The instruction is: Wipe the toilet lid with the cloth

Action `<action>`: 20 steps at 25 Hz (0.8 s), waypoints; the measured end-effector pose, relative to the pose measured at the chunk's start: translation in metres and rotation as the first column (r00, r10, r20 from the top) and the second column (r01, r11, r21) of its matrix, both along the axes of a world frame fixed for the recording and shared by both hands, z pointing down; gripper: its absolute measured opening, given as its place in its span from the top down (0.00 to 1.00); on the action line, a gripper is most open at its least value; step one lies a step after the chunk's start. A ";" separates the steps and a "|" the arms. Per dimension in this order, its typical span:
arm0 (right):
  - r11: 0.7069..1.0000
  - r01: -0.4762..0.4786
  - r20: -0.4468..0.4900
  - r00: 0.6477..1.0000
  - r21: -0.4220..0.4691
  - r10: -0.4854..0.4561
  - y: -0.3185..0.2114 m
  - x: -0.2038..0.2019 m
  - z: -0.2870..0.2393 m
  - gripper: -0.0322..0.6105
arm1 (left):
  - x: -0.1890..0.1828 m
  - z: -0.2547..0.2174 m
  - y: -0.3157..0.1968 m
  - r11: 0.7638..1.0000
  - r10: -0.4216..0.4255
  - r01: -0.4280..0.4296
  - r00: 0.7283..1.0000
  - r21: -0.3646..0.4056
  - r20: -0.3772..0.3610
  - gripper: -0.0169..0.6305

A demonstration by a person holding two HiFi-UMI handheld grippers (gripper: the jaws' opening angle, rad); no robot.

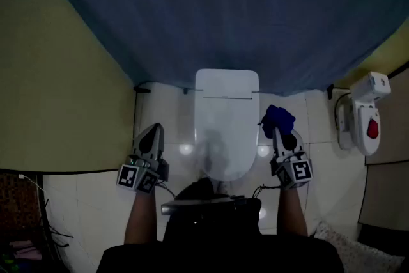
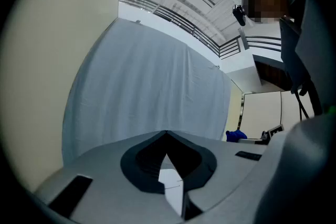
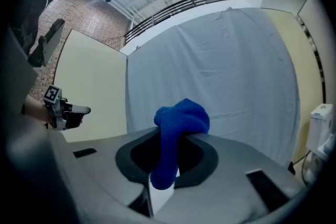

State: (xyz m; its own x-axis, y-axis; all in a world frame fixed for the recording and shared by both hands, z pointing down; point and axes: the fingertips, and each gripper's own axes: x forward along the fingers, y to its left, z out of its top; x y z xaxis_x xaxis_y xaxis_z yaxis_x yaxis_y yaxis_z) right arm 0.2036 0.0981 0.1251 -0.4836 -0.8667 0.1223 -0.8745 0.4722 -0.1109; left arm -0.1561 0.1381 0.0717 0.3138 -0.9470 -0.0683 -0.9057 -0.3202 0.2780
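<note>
Blue cloth (image 3: 178, 123) being gripped in clenched right tongs (image 1: 277, 131), bunched above tips, tail hanging down between jaws. Cloth being held just beside right edge of closed toilet lid (image 1: 225, 131). Left tongs (image 1: 155, 129) being held closed, empty, at lid's left side. Cloth being judged soft, light, floppy. Mid-bunch pinch being judged secure. Lid being judged hard, smooth.

- Clear above the toilet lid (image 1: 225, 131).
- Closed off behind by the blue curtain (image 1: 223, 9).
- Hemmed left by the yellow wall (image 1: 57, 73), right by a white wall unit (image 1: 364, 115), well apart.
- Flanked by the left tool (image 1: 155, 129) and the right tool (image 1: 276, 131), clamped on the blue cloth (image 1: 279, 117).
</note>
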 end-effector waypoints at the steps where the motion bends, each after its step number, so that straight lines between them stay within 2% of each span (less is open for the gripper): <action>1: 1.000 0.013 -0.009 1.000 -0.008 -0.013 -0.002 -0.003 0.003 0.87 | 0.004 0.005 -0.001 1.000 0.004 -0.004 1.000 -0.014 -0.003 0.99; 3: 0.999 0.042 -0.029 0.999 -0.028 -0.043 -0.017 -0.023 0.011 0.87 | -0.002 0.018 -0.011 0.999 0.012 -0.012 1.000 -0.045 -0.007 0.99; 7: 0.990 0.090 -0.054 0.994 -0.111 -0.096 -0.075 -0.101 0.043 0.87 | -0.048 0.052 -0.061 0.995 0.009 -0.011 1.000 -0.101 -0.012 0.99; 12: 0.967 0.102 -0.065 0.991 -0.233 -0.121 -0.123 -0.161 0.118 0.87 | -0.065 0.104 -0.106 0.985 0.023 -0.021 1.000 -0.174 0.007 0.99; 16: 0.933 0.157 -0.055 0.981 -0.322 -0.184 -0.149 -0.211 0.188 0.87 | -0.072 0.154 -0.126 0.963 0.044 -0.038 0.999 -0.265 0.016 0.99; 20: 0.863 0.217 -0.005 0.969 -0.457 -0.246 -0.169 -0.259 0.264 0.87 | -0.078 0.212 -0.134 0.936 0.043 -0.036 0.999 -0.350 0.011 0.99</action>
State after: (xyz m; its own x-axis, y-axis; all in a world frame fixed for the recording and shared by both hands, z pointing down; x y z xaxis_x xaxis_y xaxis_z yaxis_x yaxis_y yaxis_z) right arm -0.0555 -0.0708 0.3895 -0.6423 -0.5745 0.5074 -0.7581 0.5737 -0.3101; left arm -0.2343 0.0041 0.2834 0.3495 -0.8970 0.2705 -0.9001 -0.2414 0.3627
